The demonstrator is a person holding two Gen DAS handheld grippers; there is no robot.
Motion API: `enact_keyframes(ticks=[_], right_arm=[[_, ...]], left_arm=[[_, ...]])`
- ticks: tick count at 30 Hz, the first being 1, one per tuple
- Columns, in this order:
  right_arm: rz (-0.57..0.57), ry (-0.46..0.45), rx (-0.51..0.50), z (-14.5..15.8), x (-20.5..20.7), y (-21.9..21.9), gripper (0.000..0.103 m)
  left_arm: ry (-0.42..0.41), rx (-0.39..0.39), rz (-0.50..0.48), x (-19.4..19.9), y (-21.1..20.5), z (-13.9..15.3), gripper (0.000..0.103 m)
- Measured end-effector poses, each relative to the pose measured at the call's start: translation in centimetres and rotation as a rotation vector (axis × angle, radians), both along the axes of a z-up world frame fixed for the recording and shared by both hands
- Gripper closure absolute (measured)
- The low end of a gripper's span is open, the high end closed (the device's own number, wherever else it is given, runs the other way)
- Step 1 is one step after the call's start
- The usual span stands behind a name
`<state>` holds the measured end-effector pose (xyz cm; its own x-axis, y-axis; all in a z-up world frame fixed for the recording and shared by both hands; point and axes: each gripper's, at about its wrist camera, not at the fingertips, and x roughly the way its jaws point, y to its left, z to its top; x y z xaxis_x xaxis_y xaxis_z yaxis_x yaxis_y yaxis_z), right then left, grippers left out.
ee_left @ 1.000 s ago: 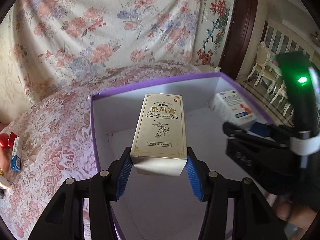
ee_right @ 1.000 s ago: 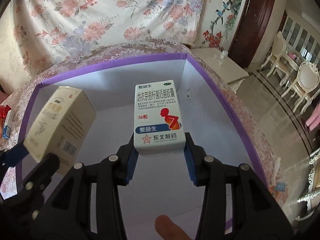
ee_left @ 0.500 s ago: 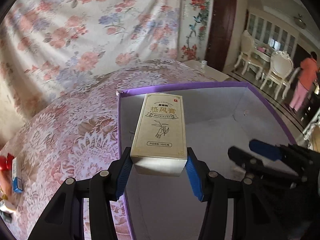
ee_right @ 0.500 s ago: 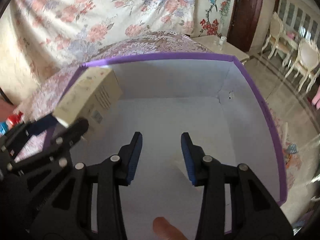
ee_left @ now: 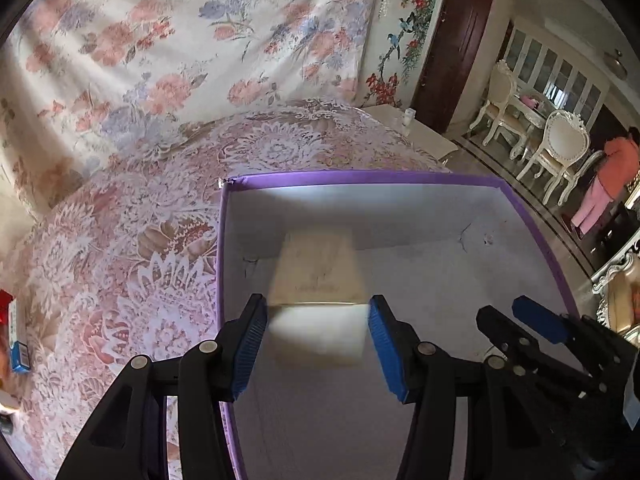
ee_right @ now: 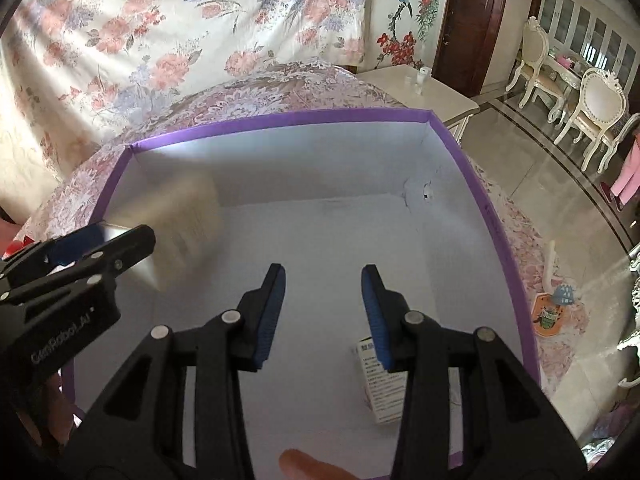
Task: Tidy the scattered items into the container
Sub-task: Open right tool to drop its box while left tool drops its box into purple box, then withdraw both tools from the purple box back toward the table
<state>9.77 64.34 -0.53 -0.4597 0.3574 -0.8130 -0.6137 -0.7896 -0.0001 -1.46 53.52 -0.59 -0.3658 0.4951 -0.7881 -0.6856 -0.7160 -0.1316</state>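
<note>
Flowered cloth [ee_left: 120, 240] covers the table; the purple-rimmed bin [ee_left: 360, 178] sits on it, open top, white inside. Gold box [ee_left: 316, 264] is over the bin's near-left part, between the pads of the left gripper [ee_left: 317, 300]. It's motion-blurred and a thin gap seems to show on each side, so I can't tell if the pads grip it or it's dropping. White box [ee_right: 384, 396] is already in, lying on the bin floor near the right wall, partly hidden by a finger of the right gripper [ee_right: 323, 268]. That one is empty: jaws narrowly apart, nothing between them, hanging over the bin's middle. Blue pack [ee_left: 18, 344] is at the cloth's far left edge, well away from the bin, with something red just beyond it, too cut off to name. My read: the step in hand is the gold box release. To do it well, keep the left gripper inside the rim line and let go low, so the box lands flat on the floor and doesn't bounce off the left wall. Open fully before lifting so a pad doesn't drag it out. Keep the right gripper clear of the drop path, then send it or the left for the blue pack.
</note>
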Motion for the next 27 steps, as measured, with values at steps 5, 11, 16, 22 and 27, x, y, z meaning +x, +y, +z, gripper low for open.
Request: enact_keyframes(ticks=[5, 11, 16, 22, 27], right_arm=[[0.022, -0.004, 0.007, 0.3, -0.3, 0.7, 0.059], [0.041, -0.005, 0.033, 1.7, 0.0, 2.1, 0.045], [0.038, 0.03, 0.021, 1.8, 0.2, 1.2, 0.041], [0.026, 0.093, 0.024, 2.1, 0.5, -0.8, 0.037], [0.026, 0.111, 0.04, 2.2, 0.5, -2.9, 0.031]], left_arm=[[0.012, 0.02, -0.005, 0.0, -0.7, 0.3, 0.05], [0.018, 0.042, -0.011, 0.2, -1.9, 0.7, 0.05], [0.038, 0.067, -0.04, 1.0, -2.9, 1.5, 0.05], [0.097, 0.092, -0.052, 2.2, -4.8, 2.4, 0.048], [0.133, 0.103, -0.028, 2.6, -7.0, 2.8, 0.047]])
